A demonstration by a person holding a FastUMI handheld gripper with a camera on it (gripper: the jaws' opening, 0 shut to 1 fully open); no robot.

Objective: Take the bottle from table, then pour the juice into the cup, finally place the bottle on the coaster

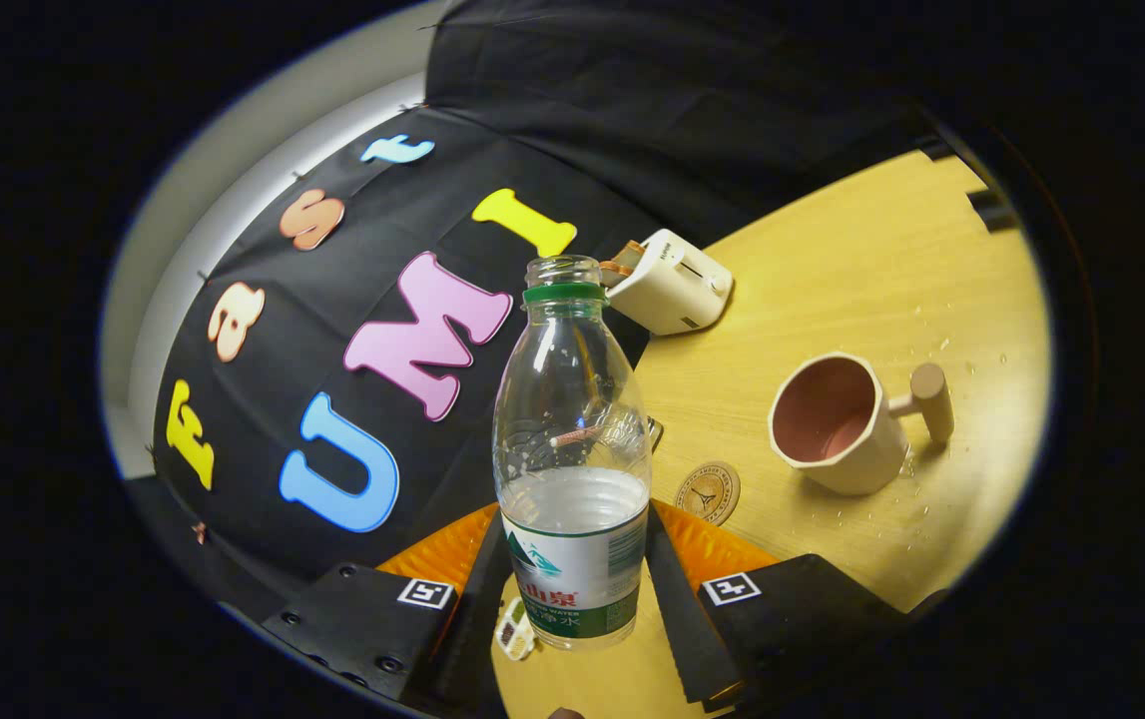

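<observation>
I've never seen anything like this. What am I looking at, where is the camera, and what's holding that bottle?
This is no robot arm. A person carries a hand-held gripper with two fingers, and the camera rides on it, looking forward along those fingers, which is why the picture looks round and bent. The fingers press on both sides of an uncapped plastic bottle that is partly full of clear liquid. The view is tilted. Beyond the bottle is a wooden table. On it are a cup with a wooden handle, a small round coaster between bottle and cup, and farther back a white boxy device. A few drops lie near the cup.
</observation>
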